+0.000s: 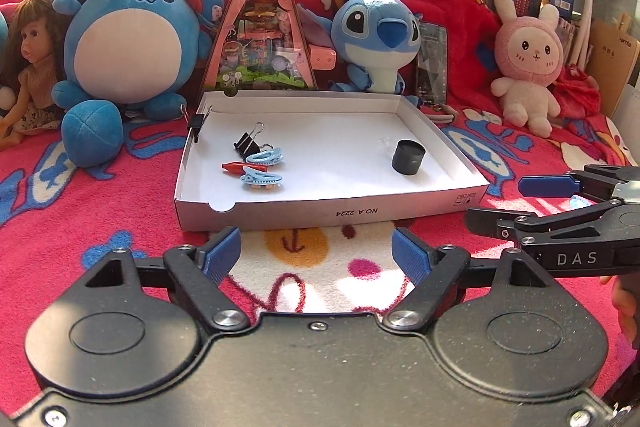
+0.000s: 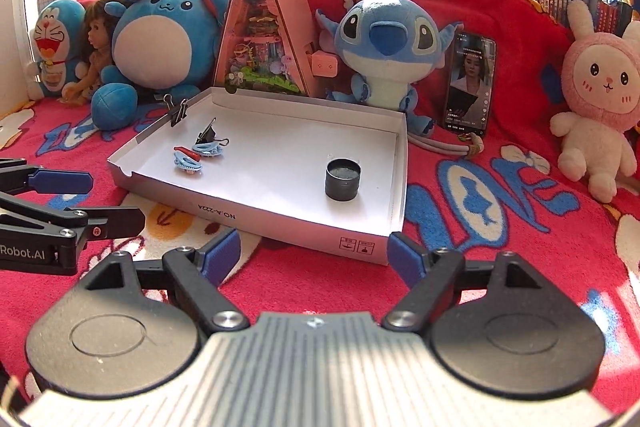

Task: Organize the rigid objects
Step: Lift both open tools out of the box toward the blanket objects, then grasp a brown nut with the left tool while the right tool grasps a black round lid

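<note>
Roughly, per item:
Left hand-held gripper (image 1: 316,247): jaws spread wide, nothing between them, hovering over the blanket (image 1: 100,227) just short of the tray's near wall.
Right hand-held gripper (image 2: 314,251): also wide open and empty, off the tray's near right corner.
Tray (image 1: 332,213): shallow white cardboard box lid on the blanket, straight ahead of both grippers, long side across the view.
Left cluster: two blue hair clips (image 1: 264,167), a red crayon-like stick (image 1: 244,167), one loose black binder clip (image 1: 249,143); all touching or nearly so, in the tray's left half. Left gripper is nearer.
Stick axis: lies roughly left-right in the left view, pointed tip to the left.
Hair clips axis: long axes also roughly left-right, one in front of the other.
Black cylinder (image 2: 343,179): upright, open top, right half of tray, well apart from the cluster; right gripper is nearer.
Second binder clip (image 1: 197,125): clamped on the tray's left wall.
Next move, guess: either gripper must reach forward over the near wall.
</note>
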Demonstrator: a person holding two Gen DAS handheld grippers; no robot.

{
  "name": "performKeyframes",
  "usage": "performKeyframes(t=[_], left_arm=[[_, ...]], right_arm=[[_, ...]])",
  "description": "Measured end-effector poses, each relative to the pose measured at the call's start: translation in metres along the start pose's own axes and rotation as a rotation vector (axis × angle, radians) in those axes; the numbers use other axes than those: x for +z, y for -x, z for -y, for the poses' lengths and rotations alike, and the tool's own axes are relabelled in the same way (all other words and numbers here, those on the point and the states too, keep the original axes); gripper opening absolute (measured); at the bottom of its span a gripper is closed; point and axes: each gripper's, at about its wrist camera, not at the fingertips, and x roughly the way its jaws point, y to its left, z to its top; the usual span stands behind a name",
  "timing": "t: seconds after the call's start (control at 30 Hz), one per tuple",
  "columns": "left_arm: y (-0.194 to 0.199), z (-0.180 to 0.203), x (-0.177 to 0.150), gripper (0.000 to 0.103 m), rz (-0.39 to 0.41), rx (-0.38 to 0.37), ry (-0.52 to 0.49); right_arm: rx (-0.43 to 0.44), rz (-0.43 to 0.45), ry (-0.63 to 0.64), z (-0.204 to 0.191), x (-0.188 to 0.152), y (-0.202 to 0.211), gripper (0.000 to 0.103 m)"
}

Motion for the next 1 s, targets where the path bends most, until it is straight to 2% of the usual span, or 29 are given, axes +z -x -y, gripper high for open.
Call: performKeyframes(t=[0.47, 0.63, 0.7, 0.9, 1.0], left_arm=[[0.027, 0.006, -0.042, 0.081, -0.005, -0.003, -0.035], [0.030, 0.004, -0.053, 0.069, -0.059, -0.052, -0.034], [0.031, 0.003, -0.057, 0.059, -0.069, -0.061, -0.031], [0.031, 0.003, -0.063, 0.041, -0.084, -0.052, -0.036], [0.029, 0.002, -0.064, 0.037, -0.090, -0.057, -0.027]], right_arm=[[0.097, -0.021, 0.020, -0.015, -0.043, 0.023, 0.090], [0.134, -0.027, 0.036, -0.021, -0.055, 0.026, 0.091], [0.144, -0.027, 0.044, -0.024, -0.059, 0.028, 0.091], [0.173, -0.030, 0.069, -0.033, -0.066, 0.026, 0.092], [0.185, -0.033, 0.094, -0.039, -0.069, 0.025, 0.092]])
